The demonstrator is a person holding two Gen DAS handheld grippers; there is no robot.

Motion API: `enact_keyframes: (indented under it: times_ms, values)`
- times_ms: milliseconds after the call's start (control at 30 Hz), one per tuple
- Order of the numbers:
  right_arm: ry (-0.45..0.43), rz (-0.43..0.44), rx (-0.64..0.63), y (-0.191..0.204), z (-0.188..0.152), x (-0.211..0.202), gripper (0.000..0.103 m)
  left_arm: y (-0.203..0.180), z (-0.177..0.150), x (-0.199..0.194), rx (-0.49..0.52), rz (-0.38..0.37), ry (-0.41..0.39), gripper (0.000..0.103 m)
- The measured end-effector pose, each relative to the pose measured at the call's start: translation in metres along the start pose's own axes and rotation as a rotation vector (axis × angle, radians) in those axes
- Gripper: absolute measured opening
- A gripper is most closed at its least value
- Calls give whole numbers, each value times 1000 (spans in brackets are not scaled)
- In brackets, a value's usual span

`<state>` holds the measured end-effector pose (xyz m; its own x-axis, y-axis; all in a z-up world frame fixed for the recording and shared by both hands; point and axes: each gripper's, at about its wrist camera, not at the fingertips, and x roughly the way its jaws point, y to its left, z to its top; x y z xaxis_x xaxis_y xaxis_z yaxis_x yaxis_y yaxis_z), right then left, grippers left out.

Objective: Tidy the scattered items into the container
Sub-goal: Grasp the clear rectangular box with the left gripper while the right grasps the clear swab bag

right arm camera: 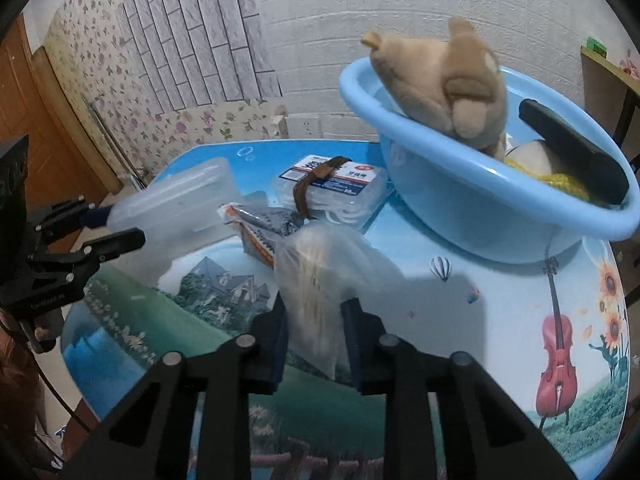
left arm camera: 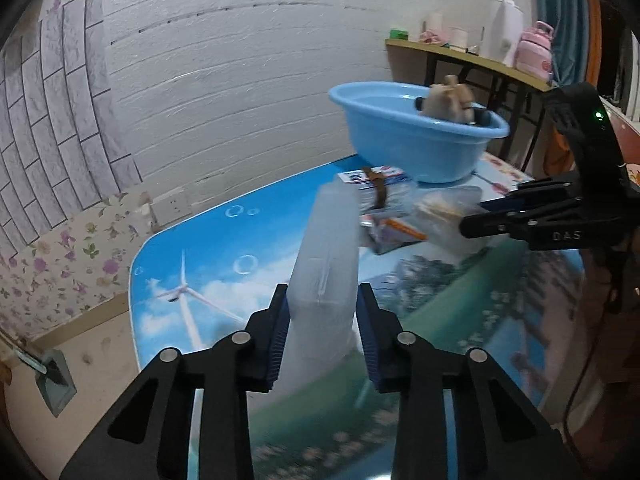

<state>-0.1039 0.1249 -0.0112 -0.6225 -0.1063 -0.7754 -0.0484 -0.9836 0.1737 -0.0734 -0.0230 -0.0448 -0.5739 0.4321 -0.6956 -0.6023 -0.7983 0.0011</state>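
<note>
Right wrist view shows the job partly done, as I judge it: the blue basin already holds a tan plush toy, a black handled thing and something yellow and knitted-looking, while several items are not yet in it. The right gripper is clamped on a crinkly clear bag with pale contents, on the near side of the basin. The left gripper pinches a frosted, rigid plastic box, tipped up on end, farther from the basin than the bag. Two things lie untouched on the table just beside the basin: a flat clear case with a printed label and a brown strap across it, and a shiny foil packet between that case and the bag. Smooth and rounded, the basin has a rolled rim; the table is glossy, printed with a landscape.
</note>
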Motion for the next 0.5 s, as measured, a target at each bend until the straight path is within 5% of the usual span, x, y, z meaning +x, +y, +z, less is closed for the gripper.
enact_keyframes:
  times_ms: [500]
  values:
    - [-60,56,22,-6,-27,-59,20,-57,-29,-41,-121,49,3,30]
